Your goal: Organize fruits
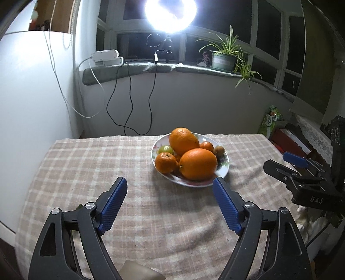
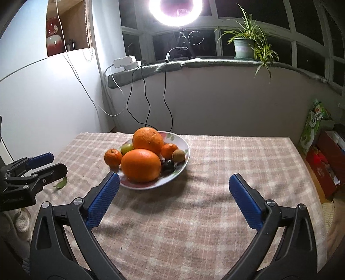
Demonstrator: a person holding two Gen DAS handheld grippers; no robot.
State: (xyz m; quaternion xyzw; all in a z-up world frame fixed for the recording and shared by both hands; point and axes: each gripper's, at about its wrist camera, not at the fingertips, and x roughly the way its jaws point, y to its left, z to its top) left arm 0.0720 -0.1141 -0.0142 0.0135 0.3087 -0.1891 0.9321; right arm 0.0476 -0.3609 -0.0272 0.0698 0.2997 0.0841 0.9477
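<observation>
At frame center, we are seeing the plate [image 2: 183, 143] holding 2 oranges [image 2: 141, 165] and smaller fruit, while our left gripper [image 1: 170, 184] and right gripper [image 2: 173, 181] are gaping wide, holding nothing.

We're in a home here, a lived-in corner by a bay of windows [image 2: 269, 41] gone dark outside. There's a potted spider plant [image 2: 248, 41] on the cushioned sill [image 1: 194, 70], a checked cloth [image 2: 204, 193] over the table, and a floral plate [image 2: 183, 146] of fruit. A ring light [image 2: 175, 10] blazes on its tripod, cables trailing down the wall.
</observation>
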